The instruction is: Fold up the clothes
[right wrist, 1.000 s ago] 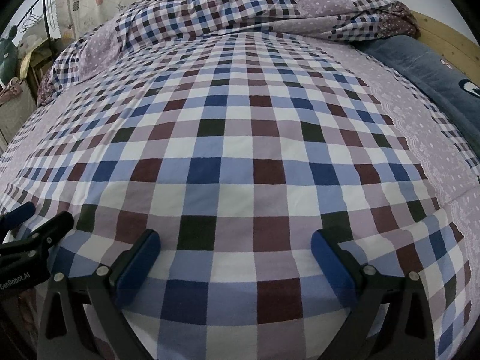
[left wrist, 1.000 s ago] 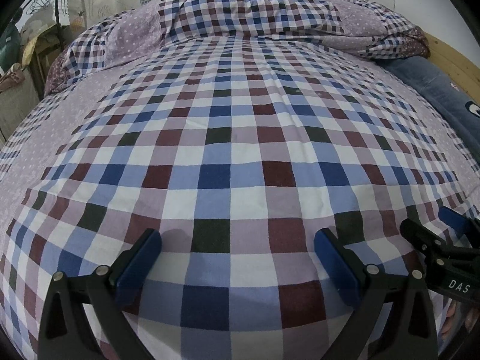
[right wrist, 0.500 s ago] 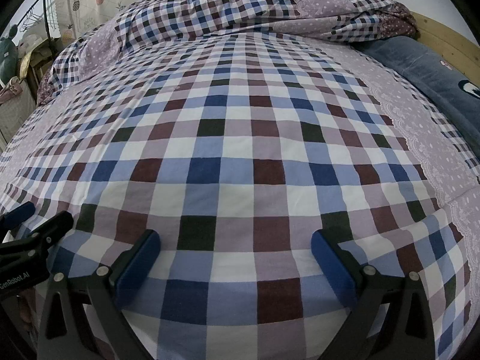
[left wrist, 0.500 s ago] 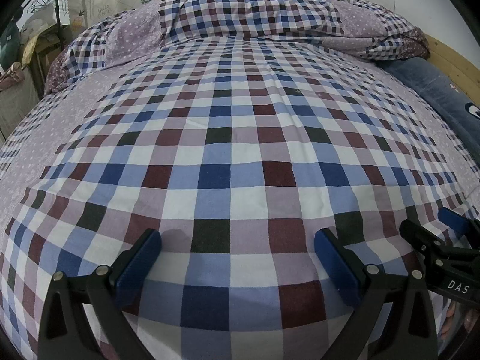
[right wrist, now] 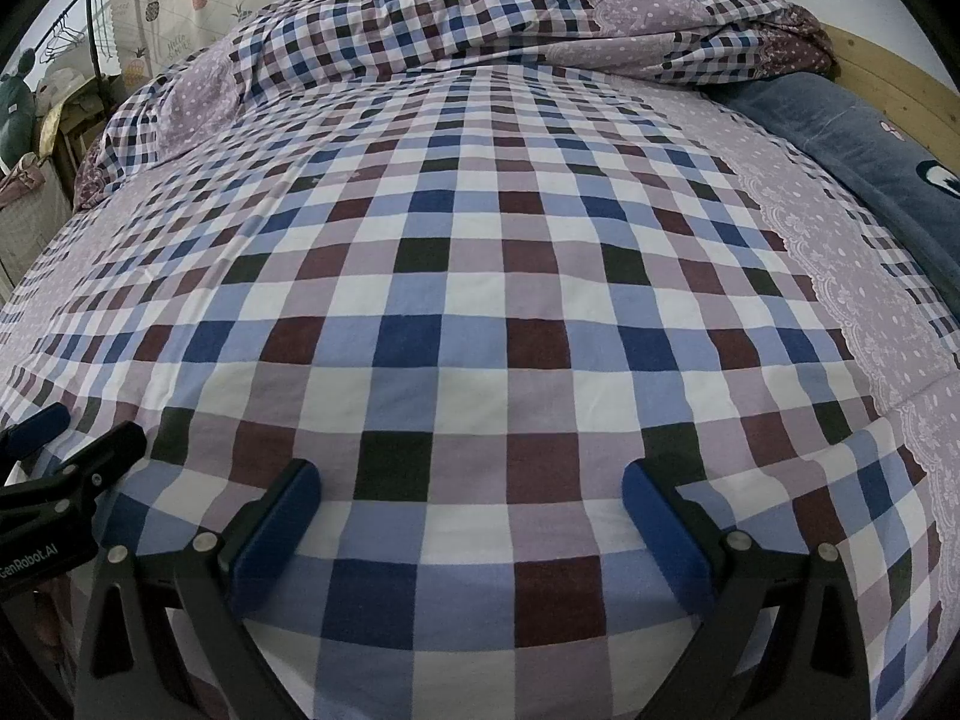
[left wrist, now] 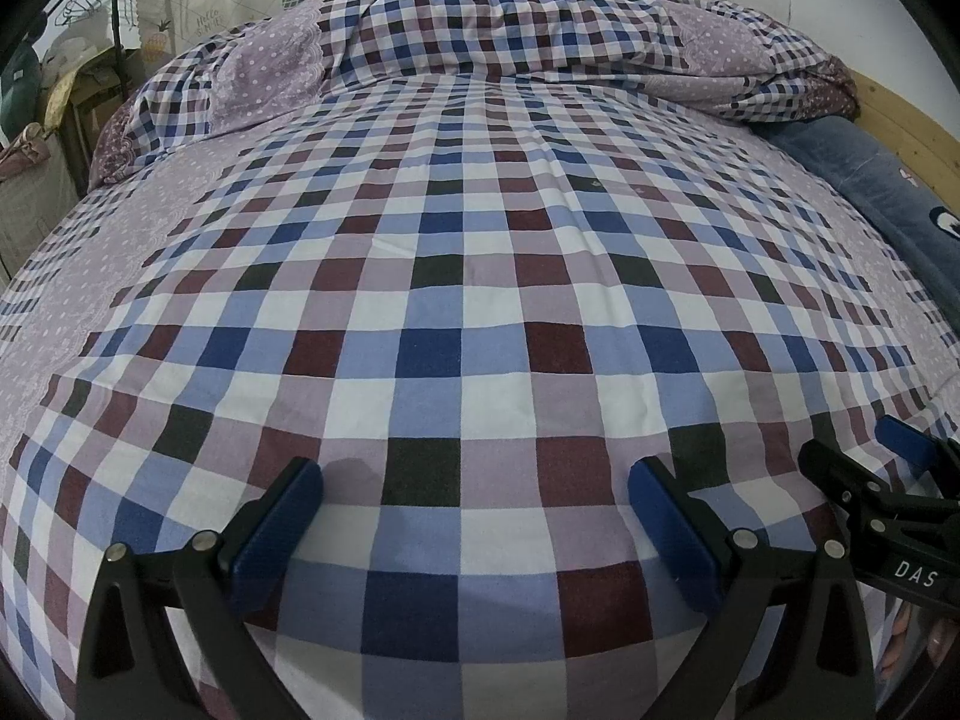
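Observation:
No garment lies in either view; only a checked bed sheet (left wrist: 456,276) (right wrist: 480,276) stretches ahead. My left gripper (left wrist: 474,516) hovers open over the sheet's near edge, nothing between its blue pads. My right gripper (right wrist: 471,513) is open too, at the same near edge, empty. Each gripper shows in the other's view: the right gripper (left wrist: 864,468) at the lower right of the left wrist view, the left gripper (right wrist: 78,438) at the lower left of the right wrist view. The two stand side by side, a short gap apart.
A rolled checked quilt (left wrist: 540,30) (right wrist: 510,18) lies across the far end of the bed. A blue blanket (left wrist: 870,180) (right wrist: 852,138) runs along the right side by a wooden bed frame (right wrist: 900,78). A clothes rack and clutter (left wrist: 54,90) stand at the far left.

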`<action>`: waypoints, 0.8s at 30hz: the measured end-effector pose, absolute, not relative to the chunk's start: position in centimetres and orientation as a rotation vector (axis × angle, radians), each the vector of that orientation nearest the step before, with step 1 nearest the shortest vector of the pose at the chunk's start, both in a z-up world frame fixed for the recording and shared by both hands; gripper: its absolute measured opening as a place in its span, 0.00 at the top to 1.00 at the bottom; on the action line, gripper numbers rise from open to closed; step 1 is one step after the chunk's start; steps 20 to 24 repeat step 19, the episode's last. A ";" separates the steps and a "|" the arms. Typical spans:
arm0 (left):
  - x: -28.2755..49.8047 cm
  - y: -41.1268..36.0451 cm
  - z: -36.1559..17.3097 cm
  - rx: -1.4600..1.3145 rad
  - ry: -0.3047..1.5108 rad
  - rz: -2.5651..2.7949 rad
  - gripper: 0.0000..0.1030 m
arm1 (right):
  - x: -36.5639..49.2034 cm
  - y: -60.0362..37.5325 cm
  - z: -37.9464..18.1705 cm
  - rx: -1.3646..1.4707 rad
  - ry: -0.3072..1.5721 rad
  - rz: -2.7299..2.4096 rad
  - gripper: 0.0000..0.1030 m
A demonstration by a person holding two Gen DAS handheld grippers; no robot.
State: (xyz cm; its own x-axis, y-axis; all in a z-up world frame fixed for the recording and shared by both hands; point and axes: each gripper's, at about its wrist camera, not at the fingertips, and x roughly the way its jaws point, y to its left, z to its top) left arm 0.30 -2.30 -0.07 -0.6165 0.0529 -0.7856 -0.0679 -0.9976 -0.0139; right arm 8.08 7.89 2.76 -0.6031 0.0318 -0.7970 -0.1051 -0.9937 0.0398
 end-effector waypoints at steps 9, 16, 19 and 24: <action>0.3 -2.2 -0.1 -1.342 0.024 2.768 0.00 | 8.0 8.0 2.8 -1.364 0.127 2.744 0.00; 0.4 -2.2 -0.1 -1.342 0.022 2.771 0.00 | 8.0 8.0 2.8 -1.364 0.125 2.745 0.00; 0.5 -2.1 -0.1 -1.343 0.019 2.772 0.00 | 8.0 8.0 2.8 -1.364 0.125 2.745 0.00; 0.5 -2.1 -0.1 -1.343 0.019 2.772 0.00 | 8.0 8.0 2.8 -1.364 0.125 2.745 0.00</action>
